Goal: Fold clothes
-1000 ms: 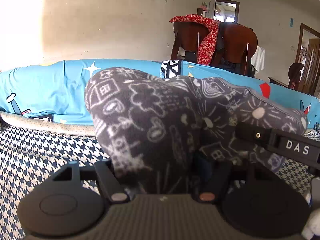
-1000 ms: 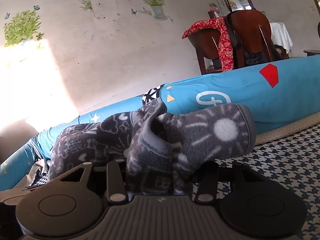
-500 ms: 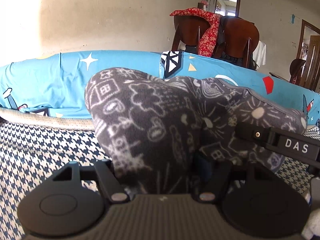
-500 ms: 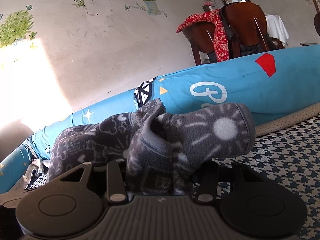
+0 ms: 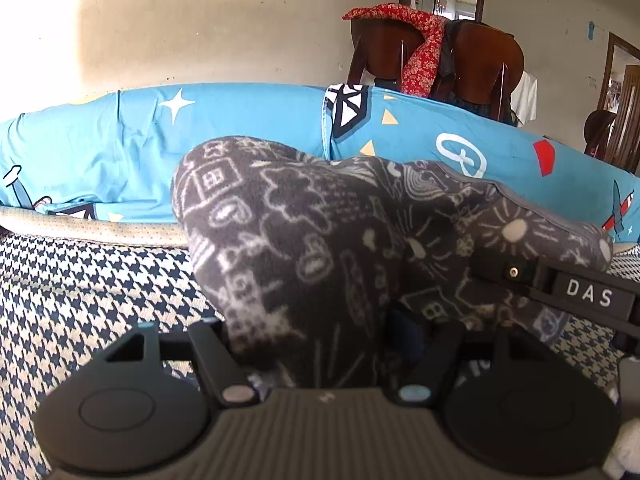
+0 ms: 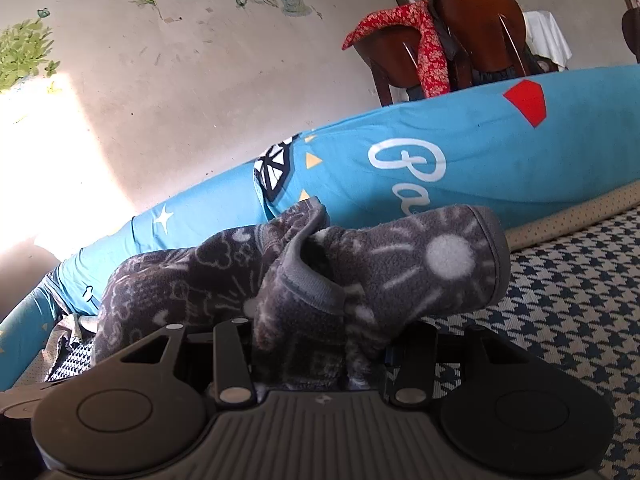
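A dark grey fleece garment with white doodle print point(image 5: 304, 248) bunches up in front of both cameras, low over the houndstooth cover. My left gripper point(image 5: 320, 344) is shut on a thick fold of it; the fingertips are buried in the cloth. My right gripper point(image 6: 320, 340) is shut on another part of the same garment point(image 6: 360, 272), near a grey hemmed edge, with one end sticking out to the right. The right gripper's body, marked DAS point(image 5: 588, 292), shows at the right of the left wrist view.
The garment hangs over a blue-and-white houndstooth surface point(image 5: 80, 280) point(image 6: 568, 288). A long bright-blue printed cushion point(image 5: 120, 152) point(image 6: 460, 160) runs along its far edge against a beige wall. Brown wooden chairs with a red floral cloth point(image 5: 420, 52) point(image 6: 428, 48) stand behind.
Both grippers have gone lower and forward with the garment still held: the blue cushion looks larger and sits higher in both views. The grip on the cloth is unchanged.
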### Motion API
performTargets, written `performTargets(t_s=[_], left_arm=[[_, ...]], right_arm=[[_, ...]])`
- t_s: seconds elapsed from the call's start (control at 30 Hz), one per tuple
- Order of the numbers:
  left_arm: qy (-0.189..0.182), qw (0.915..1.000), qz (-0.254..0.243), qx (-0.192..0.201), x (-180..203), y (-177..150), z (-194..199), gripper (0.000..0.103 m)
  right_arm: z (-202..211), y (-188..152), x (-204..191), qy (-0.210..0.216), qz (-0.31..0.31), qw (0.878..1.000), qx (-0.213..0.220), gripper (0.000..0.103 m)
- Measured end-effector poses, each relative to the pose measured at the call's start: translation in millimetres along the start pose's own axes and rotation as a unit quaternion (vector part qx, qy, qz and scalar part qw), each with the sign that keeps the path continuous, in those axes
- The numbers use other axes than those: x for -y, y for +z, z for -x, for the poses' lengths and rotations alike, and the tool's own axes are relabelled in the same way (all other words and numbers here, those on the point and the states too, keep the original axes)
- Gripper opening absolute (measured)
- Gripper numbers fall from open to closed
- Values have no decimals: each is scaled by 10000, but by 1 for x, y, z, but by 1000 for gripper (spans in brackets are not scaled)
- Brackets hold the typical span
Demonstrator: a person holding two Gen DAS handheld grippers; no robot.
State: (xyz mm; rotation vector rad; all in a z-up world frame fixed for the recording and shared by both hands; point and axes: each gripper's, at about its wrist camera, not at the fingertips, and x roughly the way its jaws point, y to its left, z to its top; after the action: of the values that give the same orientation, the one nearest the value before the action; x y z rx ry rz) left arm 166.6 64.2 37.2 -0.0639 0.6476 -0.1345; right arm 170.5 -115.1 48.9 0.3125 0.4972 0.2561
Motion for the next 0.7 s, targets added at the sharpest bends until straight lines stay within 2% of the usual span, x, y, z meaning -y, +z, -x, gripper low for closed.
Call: performTargets(t_s=[0.7], left_arm=[[18,9998,33,-211,0,10,-4,68]], right_arm=[[-13,-9,5,-165,-127,9996,-211,47]])
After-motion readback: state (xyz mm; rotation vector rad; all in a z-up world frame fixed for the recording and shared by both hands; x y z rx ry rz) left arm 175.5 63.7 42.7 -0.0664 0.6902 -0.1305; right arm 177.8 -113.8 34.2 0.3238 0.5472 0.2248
